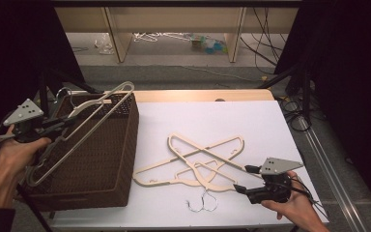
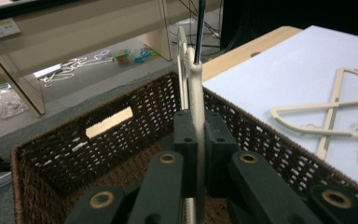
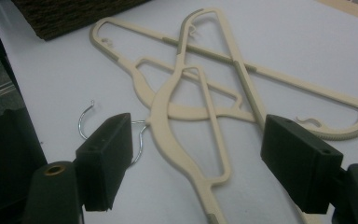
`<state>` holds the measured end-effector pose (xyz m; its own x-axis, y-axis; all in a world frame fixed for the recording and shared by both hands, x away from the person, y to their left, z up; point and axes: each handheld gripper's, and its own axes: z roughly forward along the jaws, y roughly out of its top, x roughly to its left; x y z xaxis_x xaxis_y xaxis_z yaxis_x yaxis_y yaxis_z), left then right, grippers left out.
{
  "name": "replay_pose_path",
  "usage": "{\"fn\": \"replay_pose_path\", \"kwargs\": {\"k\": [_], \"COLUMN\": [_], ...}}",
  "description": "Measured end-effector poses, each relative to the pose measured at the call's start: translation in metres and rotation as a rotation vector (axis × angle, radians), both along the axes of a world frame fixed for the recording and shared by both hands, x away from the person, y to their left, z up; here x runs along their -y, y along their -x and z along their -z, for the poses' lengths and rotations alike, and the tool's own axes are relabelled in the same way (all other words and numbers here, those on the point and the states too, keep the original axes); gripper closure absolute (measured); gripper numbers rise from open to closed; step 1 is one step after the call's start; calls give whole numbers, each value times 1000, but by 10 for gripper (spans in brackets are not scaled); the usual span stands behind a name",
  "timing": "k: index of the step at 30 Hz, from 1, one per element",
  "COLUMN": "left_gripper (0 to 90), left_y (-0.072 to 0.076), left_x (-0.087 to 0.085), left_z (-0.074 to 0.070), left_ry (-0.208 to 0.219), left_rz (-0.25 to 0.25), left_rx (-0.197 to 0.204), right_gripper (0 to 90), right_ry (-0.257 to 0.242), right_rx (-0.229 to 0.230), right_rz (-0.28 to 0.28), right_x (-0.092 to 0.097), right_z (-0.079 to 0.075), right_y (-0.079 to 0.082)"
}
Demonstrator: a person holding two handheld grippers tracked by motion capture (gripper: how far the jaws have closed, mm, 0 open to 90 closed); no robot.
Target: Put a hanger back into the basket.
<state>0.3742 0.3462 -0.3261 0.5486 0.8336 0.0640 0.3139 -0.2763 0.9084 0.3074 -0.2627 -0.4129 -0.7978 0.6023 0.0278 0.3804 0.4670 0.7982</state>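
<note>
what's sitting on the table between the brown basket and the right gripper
Two cream hangers lie crossed on the white sheet, between the woven basket and the right gripper. The high view shows this; the right gripper's open jaws point at them.

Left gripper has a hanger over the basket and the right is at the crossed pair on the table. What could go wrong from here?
1. The held hanger lies across the basket rim; released here by the left gripper, it may stay propped instead of dropping in.
2. The two table hangers cross, so the open right gripper may drag both.
3. Their wire hooks could snag each other.
</note>
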Motion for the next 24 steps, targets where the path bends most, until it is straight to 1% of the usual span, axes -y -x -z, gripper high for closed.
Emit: {"fn": "replay_pose_path", "kwargs": {"k": [4,5,6,7,8,9,10,11,12,13,15,17,19,21,23,24], "left_gripper": [856,856,856,856,856,856,856,856,856,856,856,854,853,848,849,849], "left_y": [-1,0,0,1,1,2,2,2,2,2,2,1,-1,-4,-5,-6], "left_x": [-4,-6,-6,-7,-7,-7,-7,-7,-7,-7,-5,-5,-5,-3,-3,-3], "left_z": [8,12,12,16,16,19,24,24,30,30,37,42,47,54,56,58], "left_ry": [-5,2,2,15,15,21,23,23,28,28,39,47,50,52,53,62], "left_rz": [-15,-14,-14,-14,-14,-18,-26,-26,-28,-28,-32,-38,-43,-49,-48,-50], "left_rx": [-21,-31,-31,-41,-41,-54,-81,-81,-108,-108,-135,-150,-177,-212,-219,-224], "right_gripper": [262,262,262,261,261,261,262,262,261,261,261,262,262,261,262,261], "right_ry": [5,9,7,8,8,7,11,10,10,10,9,9,9,12,11,12], "right_rx": [-2,3,-2,-2,-2,-4,-7,-10,-10,-10,-10,-8,-8,-8,-8,-8], "right_rz": [1,1,3,4,4,3,-5,0,0,0,-2,1,2,0,0,-1], "right_x": [1,1,1,1,1,1,0,0,0,0,0,0,1,0,0,0], "right_z": [0,1,1,1,1,1,1,1,1,1,2,2,3,3,3,4], "right_y": [0,-1,-1,-1,-1,-1,-1,0,0,0,0,-1,-1,-1,-1,-1]}}
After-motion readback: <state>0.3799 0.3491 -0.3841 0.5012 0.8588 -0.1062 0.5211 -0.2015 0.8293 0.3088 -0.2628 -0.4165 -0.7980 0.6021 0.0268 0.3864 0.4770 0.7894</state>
